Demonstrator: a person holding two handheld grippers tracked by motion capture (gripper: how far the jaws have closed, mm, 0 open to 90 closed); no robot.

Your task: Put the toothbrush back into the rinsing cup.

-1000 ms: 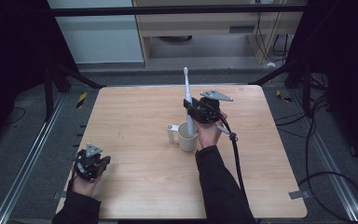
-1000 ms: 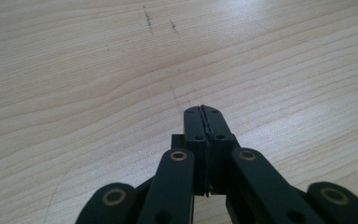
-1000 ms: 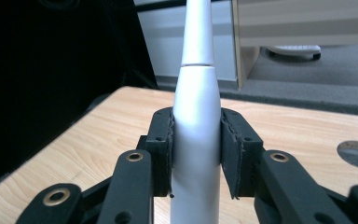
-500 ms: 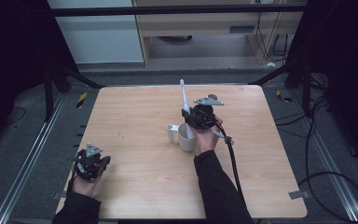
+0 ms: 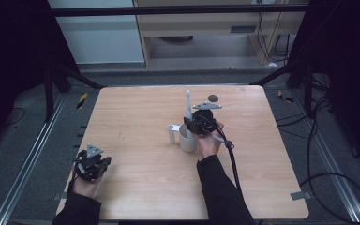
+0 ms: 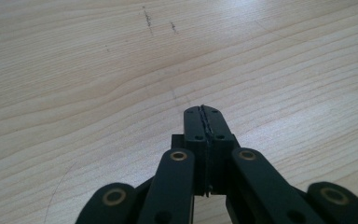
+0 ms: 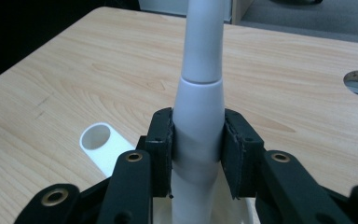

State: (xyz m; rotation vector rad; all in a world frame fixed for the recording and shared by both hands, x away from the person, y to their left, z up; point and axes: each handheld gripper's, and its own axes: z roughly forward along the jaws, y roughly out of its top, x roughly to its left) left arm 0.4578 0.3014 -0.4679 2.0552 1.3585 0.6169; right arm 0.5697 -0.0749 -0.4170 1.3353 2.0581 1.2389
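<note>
Long white plastic toothbrush [image 7: 200,93]: head cut off by top edge in right gripper view, lower end hidden inside white cup [image 5: 187,140].

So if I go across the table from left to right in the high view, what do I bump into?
Left claw → cup's side tube → white cup → right claw gripping the electric toothbrush.

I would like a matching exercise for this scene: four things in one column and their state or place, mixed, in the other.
Things:
1. left gripper
2. right gripper
3. white cup
4. dark round hole

States or places:
A. in the tabletop, far side
B. shut on nothing
C. under the electric toothbrush
D. shut on the toothbrush handle

Pairs: 1-B, 2-D, 3-C, 4-A
</note>
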